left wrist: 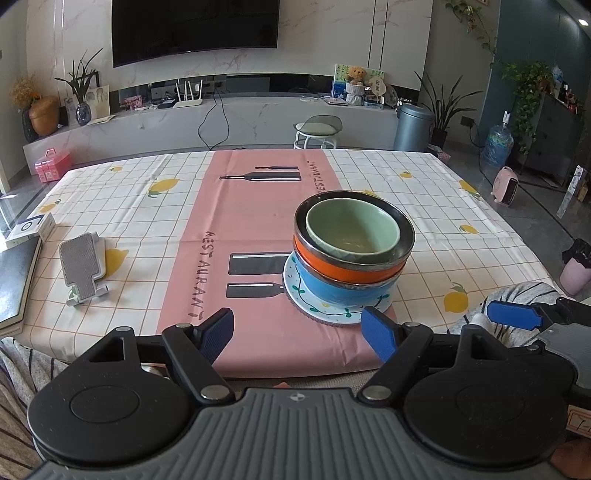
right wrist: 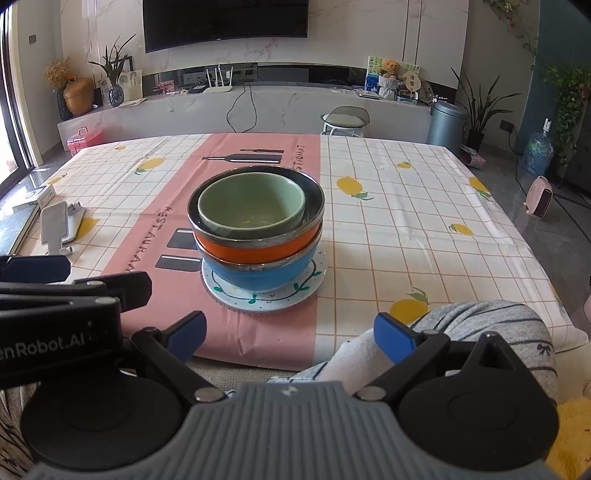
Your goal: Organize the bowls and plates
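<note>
Gaping left claw (left wrist: pixel 301 336), right claw (right wrist: pixel 291 336), both empty

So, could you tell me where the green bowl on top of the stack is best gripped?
Probably at its rim, from above. The green bowl sits nested in the orange bowl, so its wall is hidden; only the rim stands clear. One finger inside, one outside, at the near edge, seems best.

Daylit living room: a dark television (left wrist: pixel 195 29) on a marble wall, a stool (right wrist: pixel 345 120) beyond the table's far edge, grey floor.
</note>
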The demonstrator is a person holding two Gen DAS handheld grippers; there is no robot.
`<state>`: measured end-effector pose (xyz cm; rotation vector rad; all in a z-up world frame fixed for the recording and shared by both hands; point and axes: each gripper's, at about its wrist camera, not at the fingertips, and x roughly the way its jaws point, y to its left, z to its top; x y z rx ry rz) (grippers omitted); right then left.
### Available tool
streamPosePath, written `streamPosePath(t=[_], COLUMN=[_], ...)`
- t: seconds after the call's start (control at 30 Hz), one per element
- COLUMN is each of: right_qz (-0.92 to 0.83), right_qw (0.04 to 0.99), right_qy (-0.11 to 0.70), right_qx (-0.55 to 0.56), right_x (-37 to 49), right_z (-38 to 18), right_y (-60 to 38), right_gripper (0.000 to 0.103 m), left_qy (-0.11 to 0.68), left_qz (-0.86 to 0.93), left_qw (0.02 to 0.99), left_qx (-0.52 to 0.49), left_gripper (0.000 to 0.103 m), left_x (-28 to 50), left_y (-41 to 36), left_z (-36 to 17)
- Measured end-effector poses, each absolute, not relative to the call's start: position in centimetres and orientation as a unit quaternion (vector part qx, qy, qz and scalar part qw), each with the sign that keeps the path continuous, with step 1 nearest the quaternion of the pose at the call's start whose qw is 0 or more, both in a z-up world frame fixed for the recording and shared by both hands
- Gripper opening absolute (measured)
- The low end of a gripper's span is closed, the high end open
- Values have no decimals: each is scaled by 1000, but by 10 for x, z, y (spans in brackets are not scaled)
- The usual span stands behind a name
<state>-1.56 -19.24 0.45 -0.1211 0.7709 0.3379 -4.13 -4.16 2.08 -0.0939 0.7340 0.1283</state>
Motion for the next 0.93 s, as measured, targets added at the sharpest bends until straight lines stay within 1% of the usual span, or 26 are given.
streamPosePath(t=[0.93], right_qz=[170], right_qw=[908], right_qy=[380], right_qx=[-52], right_x=[-14], right_z=[2], right_y=[-192], right_gripper=[95], left_qy=[365], left_qz=[61], left_qw=[927], left_qx=[-52], left_gripper=[92], left_x=[-43], left_y=[-39], left_z=[21])
